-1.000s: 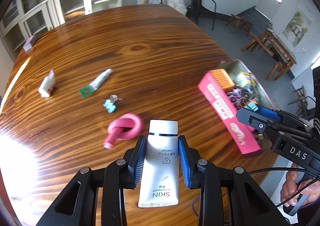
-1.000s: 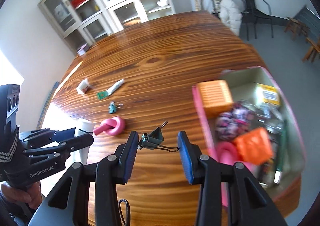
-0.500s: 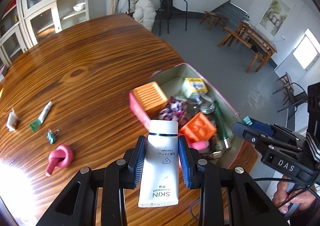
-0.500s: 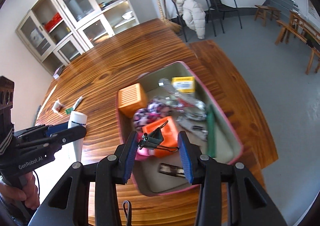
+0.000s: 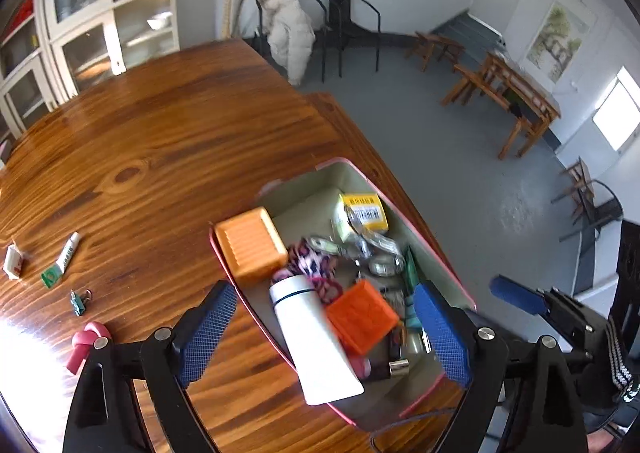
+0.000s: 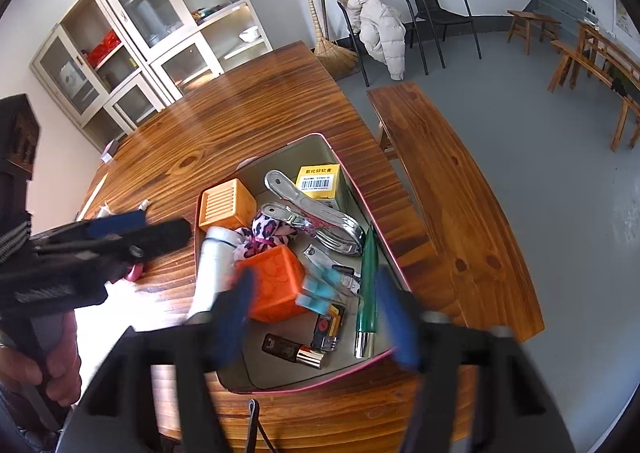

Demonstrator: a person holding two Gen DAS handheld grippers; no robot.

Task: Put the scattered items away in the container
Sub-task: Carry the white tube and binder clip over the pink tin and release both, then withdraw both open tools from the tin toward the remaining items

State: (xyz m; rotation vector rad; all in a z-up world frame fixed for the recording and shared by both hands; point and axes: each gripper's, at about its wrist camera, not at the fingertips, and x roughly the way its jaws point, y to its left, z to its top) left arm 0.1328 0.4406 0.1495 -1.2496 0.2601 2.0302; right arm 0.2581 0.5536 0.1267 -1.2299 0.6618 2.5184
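Note:
The pink-rimmed container [image 5: 424, 229] [image 6: 352, 189] sits at the table's near right edge, full of items. My left gripper [image 5: 324, 333] is open above it; the white tube [image 5: 312, 341] lies loose between the jaws, resting on the container's near-left side, and shows in the right wrist view [image 6: 210, 269]. My right gripper [image 6: 320, 317] is open over the container; the green binder clip [image 6: 320, 293] is blurred below it, by the orange block [image 6: 276, 281]. Still on the table: a pink knot toy [image 5: 86, 345], a second small clip [image 5: 80, 303], a green-capped tube [image 5: 62, 259], a white sachet [image 5: 12, 261].
The container holds an orange ridged box [image 5: 250, 243], a yellow box [image 6: 318, 181], metal tongs [image 6: 312, 213], a green pen [image 6: 368, 273] and a lipstick [image 6: 292, 349]. A wooden bench [image 6: 452, 193] runs beside the table. Chairs and cabinets stand further back.
Both grippers moved over the container and opened. The left one let go of the white tube, the right one let go of the binder clip; both items dropped into the container.

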